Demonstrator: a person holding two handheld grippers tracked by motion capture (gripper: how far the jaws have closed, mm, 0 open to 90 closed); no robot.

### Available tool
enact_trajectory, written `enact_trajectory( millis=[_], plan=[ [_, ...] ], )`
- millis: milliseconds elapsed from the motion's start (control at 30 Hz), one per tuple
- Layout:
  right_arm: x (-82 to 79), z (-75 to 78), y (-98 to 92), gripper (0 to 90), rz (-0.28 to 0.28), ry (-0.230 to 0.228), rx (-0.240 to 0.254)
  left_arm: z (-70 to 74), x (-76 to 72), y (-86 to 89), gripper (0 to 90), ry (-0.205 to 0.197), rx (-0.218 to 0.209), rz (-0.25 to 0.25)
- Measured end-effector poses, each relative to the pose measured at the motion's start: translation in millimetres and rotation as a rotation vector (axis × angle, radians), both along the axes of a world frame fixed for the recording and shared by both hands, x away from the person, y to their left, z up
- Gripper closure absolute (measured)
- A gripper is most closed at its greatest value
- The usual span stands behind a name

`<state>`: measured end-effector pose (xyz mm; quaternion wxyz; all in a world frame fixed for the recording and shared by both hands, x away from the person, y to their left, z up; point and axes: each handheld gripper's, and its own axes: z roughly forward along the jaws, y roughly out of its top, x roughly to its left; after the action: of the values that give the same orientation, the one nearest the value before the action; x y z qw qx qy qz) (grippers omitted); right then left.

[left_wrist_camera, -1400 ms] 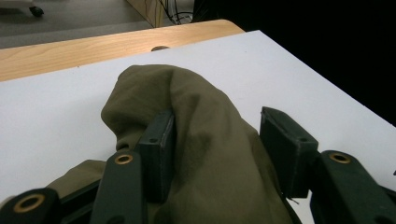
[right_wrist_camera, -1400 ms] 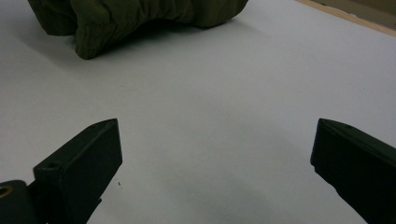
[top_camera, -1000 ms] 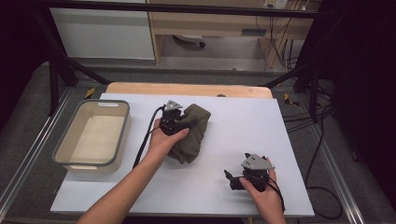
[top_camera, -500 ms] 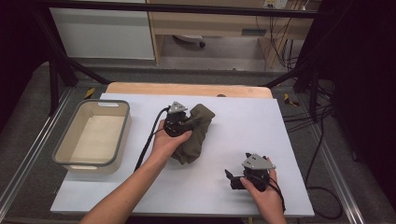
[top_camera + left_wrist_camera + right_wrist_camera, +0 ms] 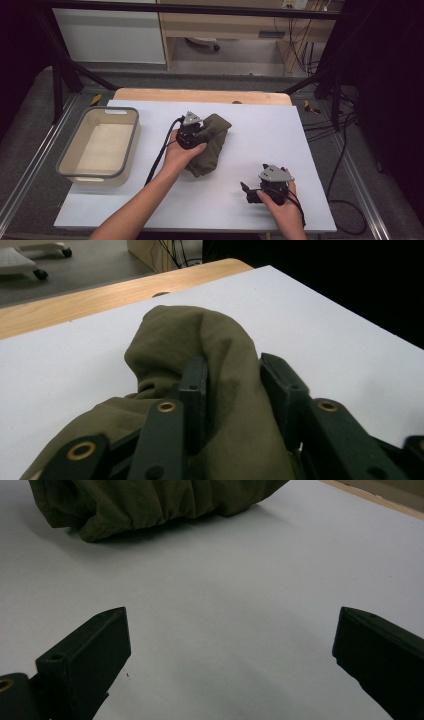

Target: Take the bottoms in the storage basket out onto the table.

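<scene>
Two claws on the worktop (image 5: 310, 135): the left claw (image 5: 235, 385) has just been easing its jaws apart a little, yet a thick fold of the olive cloth (image 5: 210, 145) sits between them and looks pinched, though pad contact is hard to judge. Cloth lies bunched mid-worktop, long axis running from near the person toward the far edge, right of the grey bin (image 5: 97, 145). Right claw (image 5: 230, 645) rests spread wide and empty, well apart, cloth ahead of it; left hand is nearer.
</scene>
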<state>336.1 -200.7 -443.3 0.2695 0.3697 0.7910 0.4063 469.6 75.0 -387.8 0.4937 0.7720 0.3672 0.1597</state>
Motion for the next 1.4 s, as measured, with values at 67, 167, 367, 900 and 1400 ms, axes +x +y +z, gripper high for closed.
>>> enact_trajectory(
  millis=[67,167,367,900,1400],
  plan=[
    [0.3,-0.1,0.3,2.7,0.002,-0.001,-0.001,-2.9,0.8,2.0,57.5,0.009,-0.002,0.009],
    [0.5,-0.1,0.7,2.7,0.004,0.001,0.004,-5.6,0.7,4.5,54.8,0.008,-0.009,0.019],
    [0.7,0.0,-0.4,2.7,0.004,0.0,0.006,-5.3,-0.9,8.6,38.3,0.029,-0.051,-0.002],
    [0.8,-0.2,0.4,2.7,0.006,-0.003,-0.004,12.7,-12.2,32.1,11.9,0.02,-0.159,0.007],
    [1.2,-0.1,0.7,2.6,0.008,-0.001,0.001,17.9,-17.0,43.3,11.2,0.003,-0.139,0.03]
  ],
)
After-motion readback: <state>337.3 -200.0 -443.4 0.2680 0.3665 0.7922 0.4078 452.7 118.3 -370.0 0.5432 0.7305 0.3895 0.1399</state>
